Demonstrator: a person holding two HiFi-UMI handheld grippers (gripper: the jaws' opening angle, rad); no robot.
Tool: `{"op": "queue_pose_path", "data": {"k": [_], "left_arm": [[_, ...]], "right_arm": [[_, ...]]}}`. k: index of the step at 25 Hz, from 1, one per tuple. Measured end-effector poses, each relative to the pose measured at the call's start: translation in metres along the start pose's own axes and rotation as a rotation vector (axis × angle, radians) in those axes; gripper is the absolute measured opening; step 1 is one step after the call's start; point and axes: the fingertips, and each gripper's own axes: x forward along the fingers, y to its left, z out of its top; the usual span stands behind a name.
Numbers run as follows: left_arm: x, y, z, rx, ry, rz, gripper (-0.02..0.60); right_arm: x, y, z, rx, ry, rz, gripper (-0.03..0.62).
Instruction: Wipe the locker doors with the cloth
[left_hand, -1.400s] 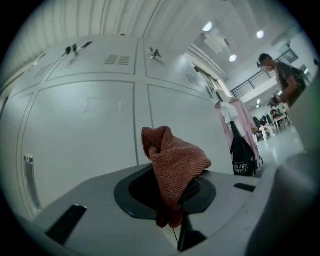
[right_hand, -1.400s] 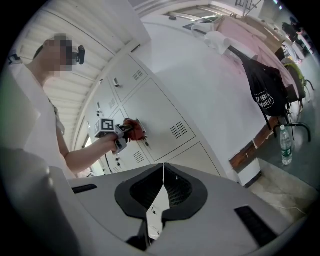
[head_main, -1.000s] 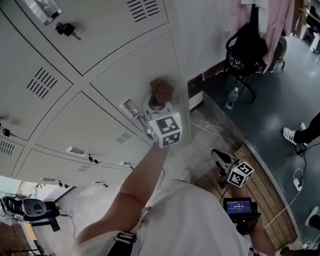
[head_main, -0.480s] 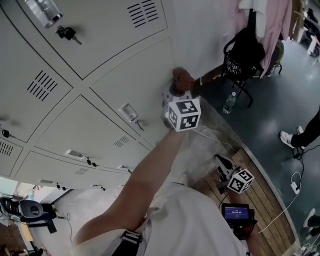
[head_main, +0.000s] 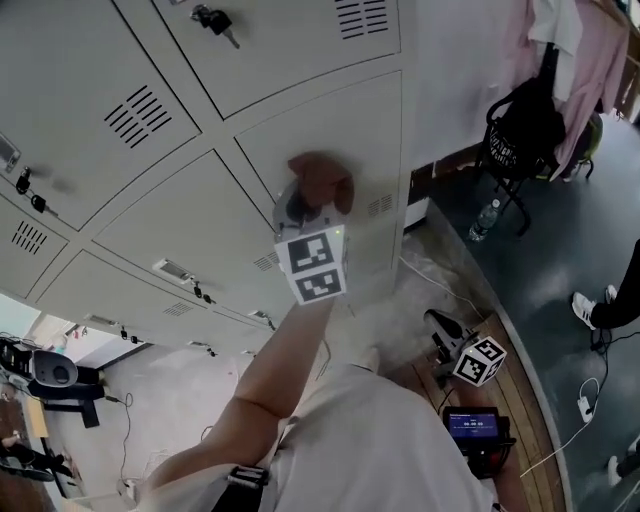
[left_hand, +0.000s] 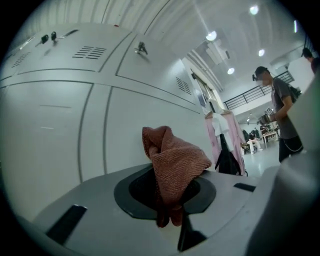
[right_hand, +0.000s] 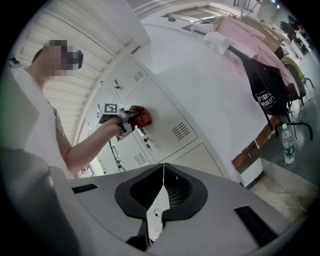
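My left gripper (head_main: 312, 210) is raised against a grey locker door (head_main: 330, 130) and is shut on a reddish-brown cloth (head_main: 320, 180), which presses on the door's lower part. In the left gripper view the bunched cloth (left_hand: 172, 167) rises out of the jaws in front of the locker door (left_hand: 130, 125). From the right gripper view I see the cloth (right_hand: 141, 115) and the left gripper (right_hand: 131, 117) on the door at arm's length. My right gripper (head_main: 445, 338) hangs low by my side, its jaws closed together with nothing in them (right_hand: 161, 187).
Several grey locker doors with vents and keys (head_main: 213, 20) fill the wall. A black bag on a chair (head_main: 525, 135), pink clothing (head_main: 590, 60) and a water bottle (head_main: 484, 220) stand at the right. A wooden platform (head_main: 520, 410) lies below. Another person's shoe (head_main: 582, 308) is at the right.
My left gripper with the cloth swept right to the door's edge, then back left and slightly down across the locker door. The right gripper stayed low.
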Motion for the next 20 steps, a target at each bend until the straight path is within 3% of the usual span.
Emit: {"op": "queue_pose_path", "data": {"k": [3, 6, 8, 12, 16, 20], "left_arm": [[-0.027, 0.040, -0.002, 0.014, -0.004, 0.087, 0.071], [-0.051, 0.078, 0.000, 0.089, -0.035, 0.211, 0.071], [-0.056, 0.086, 0.000, 0.137, -0.045, 0.238, 0.071], [-0.038, 0.057, 0.010, 0.191, -0.071, 0.180, 0.071], [-0.005, 0.009, 0.030, 0.306, -0.096, 0.091, 0.071], [0.028, -0.043, 0.037, 0.315, -0.105, 0.008, 0.071]], "right_arm": [[0.006, 0.003, -0.002, -0.004, 0.017, 0.018, 0.018], [0.010, 0.007, -0.006, -0.003, 0.025, 0.035, 0.018], [0.010, 0.009, -0.013, 0.001, 0.039, 0.035, 0.017], [0.008, 0.009, -0.015, 0.003, 0.044, 0.024, 0.018], [0.004, 0.004, -0.010, 0.007, 0.018, -0.003, 0.018], [-0.007, -0.007, -0.002, 0.018, -0.020, -0.043, 0.018]]}}
